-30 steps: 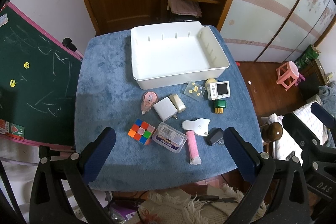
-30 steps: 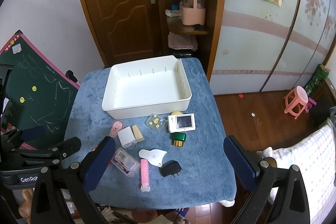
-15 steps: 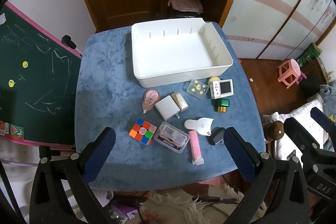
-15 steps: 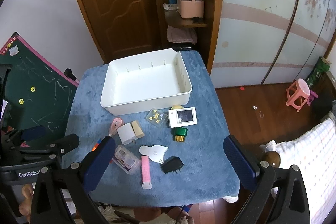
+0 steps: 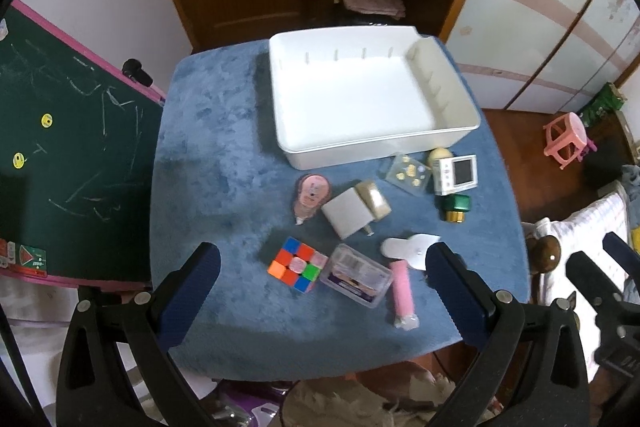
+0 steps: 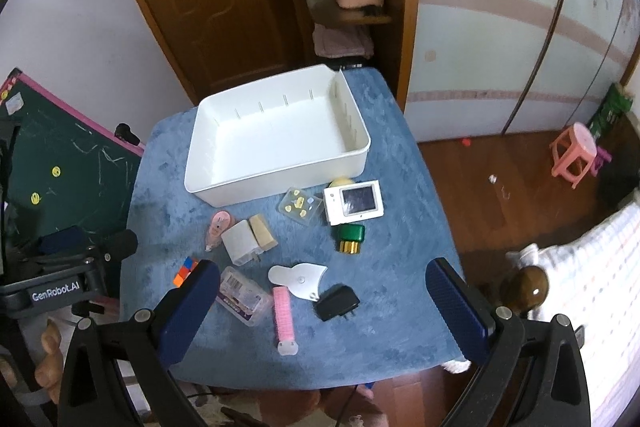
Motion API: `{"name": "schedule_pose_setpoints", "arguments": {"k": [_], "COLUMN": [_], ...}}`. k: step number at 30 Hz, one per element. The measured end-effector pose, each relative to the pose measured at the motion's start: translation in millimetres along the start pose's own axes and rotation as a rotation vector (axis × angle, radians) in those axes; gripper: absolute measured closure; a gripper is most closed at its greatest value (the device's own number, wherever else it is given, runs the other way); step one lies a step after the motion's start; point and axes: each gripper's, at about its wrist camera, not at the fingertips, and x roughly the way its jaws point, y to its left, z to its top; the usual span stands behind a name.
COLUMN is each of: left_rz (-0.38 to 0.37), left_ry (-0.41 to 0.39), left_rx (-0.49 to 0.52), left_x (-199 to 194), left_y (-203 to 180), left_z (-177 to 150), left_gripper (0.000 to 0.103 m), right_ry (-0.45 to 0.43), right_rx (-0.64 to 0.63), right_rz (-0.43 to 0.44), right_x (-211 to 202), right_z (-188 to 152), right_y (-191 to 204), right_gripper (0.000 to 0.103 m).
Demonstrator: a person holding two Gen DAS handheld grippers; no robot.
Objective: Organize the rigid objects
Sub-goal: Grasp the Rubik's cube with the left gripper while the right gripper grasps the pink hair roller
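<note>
Blue fuzzy cloth covers the table (image 6: 400, 163), w/ a wooden door & shelf behind. White tray (image 6: 280, 171) sits at the far side, empty, low walls w/ slot ribs. Near side holds the clutter: colour cube (image 5: 297, 264), clear box (image 5: 357, 275), pink roll (image 6: 283, 319), black plug (image 6: 337, 303), white charger (image 5: 346, 213), small screen gadget (image 6: 354, 202). Left gripper (image 5: 320, 291) & right gripper (image 6: 320, 311) both spread wide, holding nothing, above the near edge.

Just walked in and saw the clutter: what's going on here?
A person holds two grippers above a blue-covered table. The left gripper and right gripper are both open and hold nothing. The white plastic bin is empty; the colourful puzzle cube, black charger and other small items lie in front of it.
</note>
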Motion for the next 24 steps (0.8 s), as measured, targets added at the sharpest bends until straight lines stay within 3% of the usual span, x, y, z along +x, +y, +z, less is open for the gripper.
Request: {"name": "schedule_pose_setpoints", "arguments": {"k": [5, 13, 19, 21, 24], "left_rz": [-0.018, 0.012, 0.026, 0.013, 0.003], "left_ry": [0.064, 0.2, 0.218, 0.224, 0.245], "left_rx": [-0.037, -0.043, 0.112, 0.179, 0.284], "left_x": [32, 96, 122, 128, 138], "left_y": [18, 38, 39, 38, 32], "left_z": [1, -10, -26, -33, -44], "left_gripper": [0.005, 0.008, 0.008, 0.009, 0.018], "right_ry": [0.055, 0.132, 0.228, 0.257, 0.31], "right_rx": [0.056, 0.071, 0.03, 0.014, -0.025], "right_rz": [0.051, 0.086, 0.116, 0.124, 0.13], "right_x": [27, 85, 127, 138, 158], "right_z": [-4, -23, -59, -71, -91], "right_y": [-7, -3, 12, 18, 31], "right_gripper": [0.0, 0.0, 0.0, 0.006, 0.012]}}
